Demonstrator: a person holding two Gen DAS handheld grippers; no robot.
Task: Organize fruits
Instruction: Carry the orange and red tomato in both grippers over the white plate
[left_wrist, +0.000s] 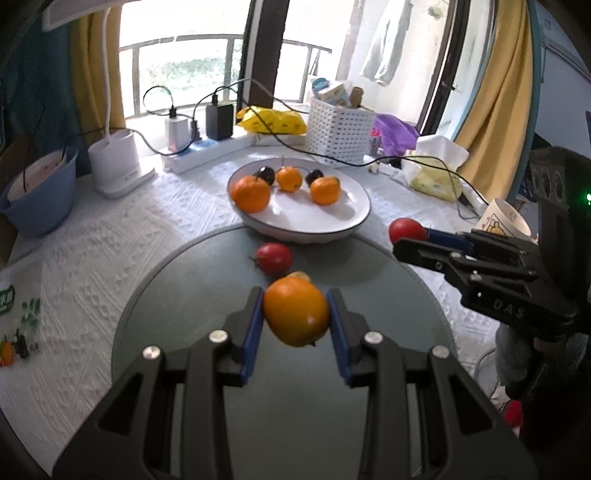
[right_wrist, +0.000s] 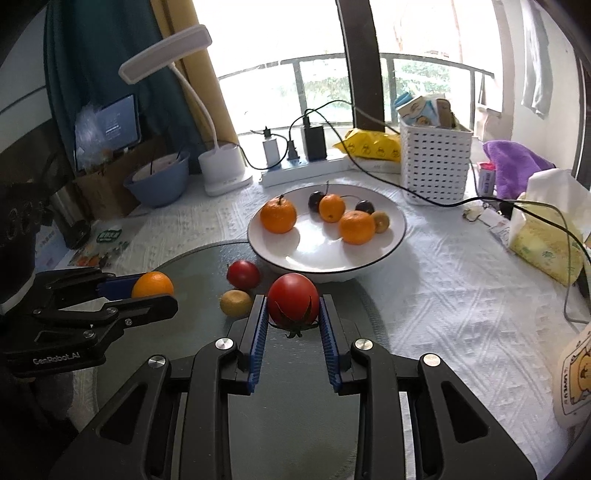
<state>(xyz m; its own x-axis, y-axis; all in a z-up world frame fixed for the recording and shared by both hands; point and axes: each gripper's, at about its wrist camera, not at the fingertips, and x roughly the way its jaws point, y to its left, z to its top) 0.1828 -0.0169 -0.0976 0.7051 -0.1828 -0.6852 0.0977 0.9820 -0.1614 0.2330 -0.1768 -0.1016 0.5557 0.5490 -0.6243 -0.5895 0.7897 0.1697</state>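
Both tongs grip fruit: our left gripper (left_wrist: 295, 317) pinches an orange (left_wrist: 296, 312), our right gripper (right_wrist: 293, 312) a tomato (right_wrist: 293, 300); ahead, the plate (right_wrist: 369, 264) holds several fruits, and two fruits wait between.

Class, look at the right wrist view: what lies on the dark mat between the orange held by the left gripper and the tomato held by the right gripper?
A small yellow-green fruit and a loose red tomato, on the mat, right wrist view.
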